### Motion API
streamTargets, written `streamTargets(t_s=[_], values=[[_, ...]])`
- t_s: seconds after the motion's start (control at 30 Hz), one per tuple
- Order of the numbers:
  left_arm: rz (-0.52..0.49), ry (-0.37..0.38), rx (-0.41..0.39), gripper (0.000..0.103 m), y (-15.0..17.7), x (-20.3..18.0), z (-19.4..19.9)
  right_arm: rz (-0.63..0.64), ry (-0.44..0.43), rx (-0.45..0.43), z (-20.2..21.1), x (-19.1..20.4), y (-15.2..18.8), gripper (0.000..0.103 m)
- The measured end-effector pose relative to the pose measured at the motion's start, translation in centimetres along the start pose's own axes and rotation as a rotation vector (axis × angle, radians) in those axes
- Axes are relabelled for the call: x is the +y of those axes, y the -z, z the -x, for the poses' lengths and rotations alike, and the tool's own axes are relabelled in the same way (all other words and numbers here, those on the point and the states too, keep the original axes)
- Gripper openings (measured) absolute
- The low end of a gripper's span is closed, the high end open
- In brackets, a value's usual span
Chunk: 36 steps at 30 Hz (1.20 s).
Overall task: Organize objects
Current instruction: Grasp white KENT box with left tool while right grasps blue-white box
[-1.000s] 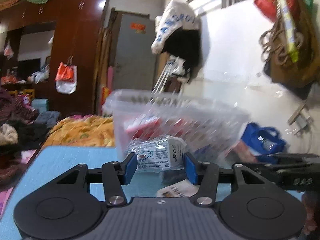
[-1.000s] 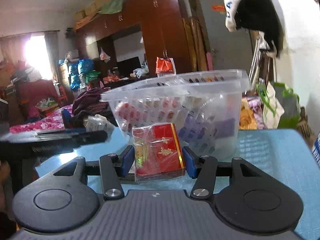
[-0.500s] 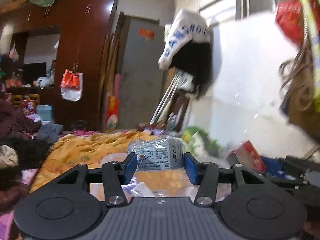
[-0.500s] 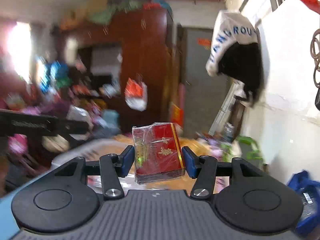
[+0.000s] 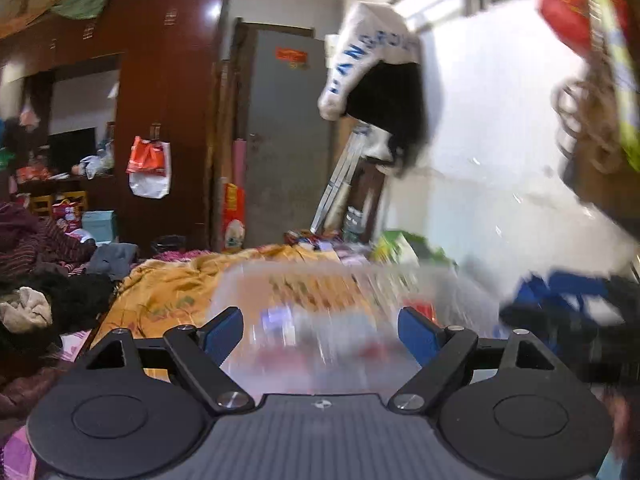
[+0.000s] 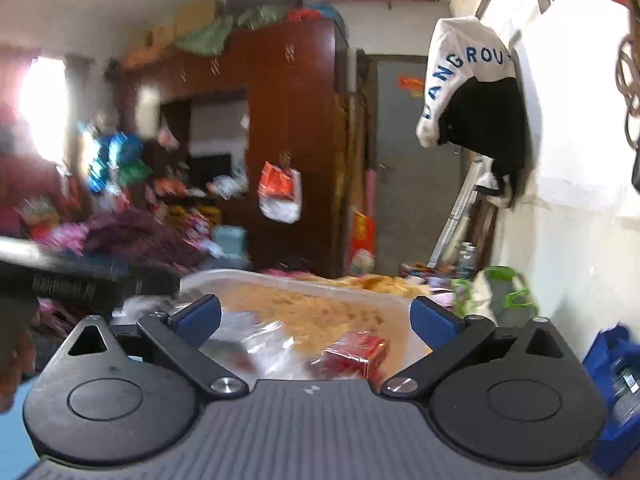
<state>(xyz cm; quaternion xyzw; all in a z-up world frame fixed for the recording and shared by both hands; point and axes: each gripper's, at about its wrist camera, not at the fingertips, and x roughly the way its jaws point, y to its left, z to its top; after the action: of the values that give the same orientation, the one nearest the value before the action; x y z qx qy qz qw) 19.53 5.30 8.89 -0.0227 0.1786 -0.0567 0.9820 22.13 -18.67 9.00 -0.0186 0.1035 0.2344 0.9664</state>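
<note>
Inventory, left wrist view. My left tongs (image 5: 320,330) stand wide, blue pads (image 5: 222,332) far apart, nothing pressed between them; their jaws have just been opening. Just beyond and below the tips lies the clear plastic bin (image 5: 440,280), badly smeared by motion. A pale smear with a blue patch inside it (image 5: 276,320), a little left of the centre line, is probably the clear-wrapped packet, now loose among the bin's contents; too blurred to swear to. A red shape (image 5: 418,306) shows at the right pad, also inside the bin. Yellow bedspread (image 5: 172,292) lies beyond the bin to the far left.

Right wrist view. My right tongs (image 6: 316,318) also gape, at their widest, pads touching nothing; these jaws too have just been opening. Red packet (image 6: 354,356) sits below the tips, slightly right of centre, inside the bin, whose pale rim (image 6: 280,280) curves across the far side. The packet lies tilted, long side running roughly left to right, crinkled clear wrap (image 6: 264,340) to its left. The black bar entering from the left (image 6: 88,282) is, I judge, my other tool, at about the same height.

Bearing for the coming move: both packets are down and forward of the tips, in the bin, so each hand needs only to draw back and up, clear of the rim, and the right is nearer the red packet should it need straightening.
</note>
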Motion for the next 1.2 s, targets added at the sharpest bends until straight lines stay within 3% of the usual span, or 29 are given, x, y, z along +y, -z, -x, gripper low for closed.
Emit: streamTargets(t_s=[0.13, 0.2, 0.43, 0.77, 0.87, 0.97, 1.2], values=[[-0.109, -0.026, 0.138, 0.091, 5.3, -1.6, -0.1, -0.099, -0.016, 0.084, 0.6, -1.0, 2.8, 0.103], [-0.112, -0.017, 0.212, 0.091, 6.6, -2.0, -1.5, -0.138, -0.024, 0.140, -0.1, -1.6, 4.0, 0.103], [-0.052, 0.006, 0.276, 0.091, 8.6, -2.8, -2.9, -0.208, -0.028, 0.183, -1.7, -3.2, 5.2, 0.103], [-0.012, -0.042, 0.343, 0.089, 10.4, -3.8, -4.0, -0.202, -0.010, 0.190, -1.4, -3.0, 6.5, 0.103], [-0.014, -0.070, 0.332, 0.087, 10.6, -4.2, -4.0, -0.200, -0.026, 0.192, -1.5, -2.8, 6.8, 0.103], [-0.012, -0.077, 0.307, 0.069, 10.7, -4.4, -3.9, -0.190, -0.015, 0.201, -1.8, -2.5, 7.0, 0.103], [0.026, -0.040, 0.262, 0.069, 10.8, -2.3, -2.5, -0.198, -0.010, 0.235, -3.0, -0.6, 7.8, 0.103]])
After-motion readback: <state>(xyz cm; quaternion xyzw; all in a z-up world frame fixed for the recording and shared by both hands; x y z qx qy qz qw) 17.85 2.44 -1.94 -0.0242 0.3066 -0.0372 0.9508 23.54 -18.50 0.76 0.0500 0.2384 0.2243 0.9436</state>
